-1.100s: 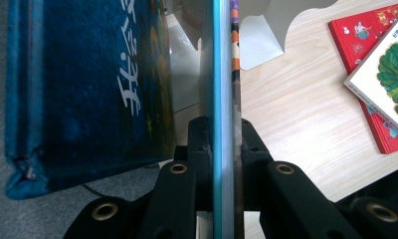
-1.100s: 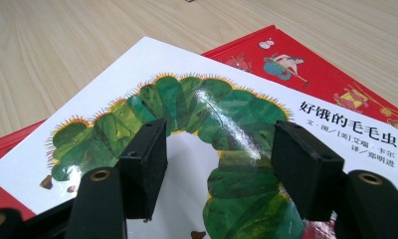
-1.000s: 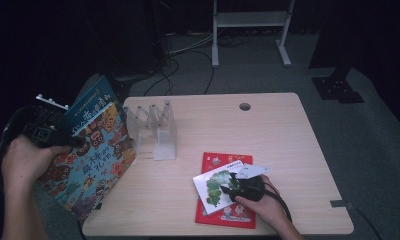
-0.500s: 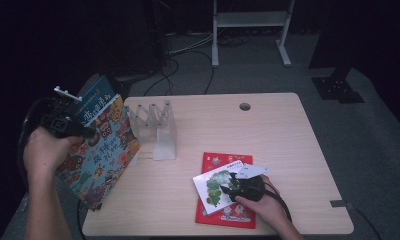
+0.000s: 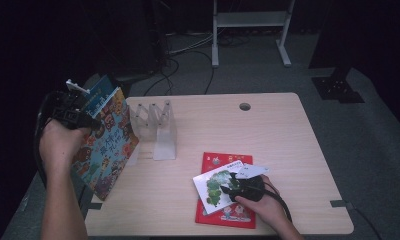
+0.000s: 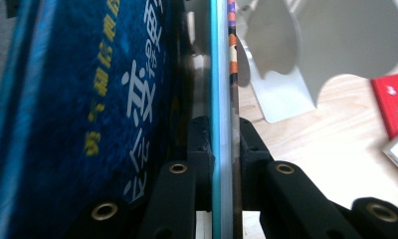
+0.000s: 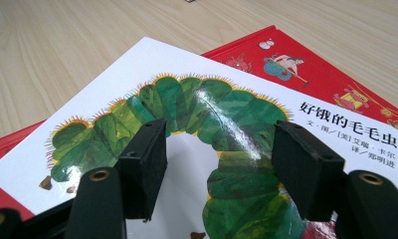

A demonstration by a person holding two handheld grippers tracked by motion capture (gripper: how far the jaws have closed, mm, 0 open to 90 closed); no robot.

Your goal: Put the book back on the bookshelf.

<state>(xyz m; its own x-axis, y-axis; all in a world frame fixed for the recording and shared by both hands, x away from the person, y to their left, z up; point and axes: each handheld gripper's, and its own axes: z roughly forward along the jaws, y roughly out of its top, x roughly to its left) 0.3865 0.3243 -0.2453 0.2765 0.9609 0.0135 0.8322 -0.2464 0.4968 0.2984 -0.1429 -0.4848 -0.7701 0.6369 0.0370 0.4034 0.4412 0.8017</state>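
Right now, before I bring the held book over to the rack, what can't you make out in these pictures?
- Left tool, left gripper view: shut on colourful book; its cover runs edge-on.
- Blue book, same view: cut off by the frame edges.
- Clear rack, high view: slots too small to tell free from full.
- Red book, high view: mostly covered by caterpillar book and the right tool.

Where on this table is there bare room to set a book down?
Free: the far right of the table, from the cable hole down to the red book. Crowded: the left edge, where the left gripper holds picture books beside the clear book stand.
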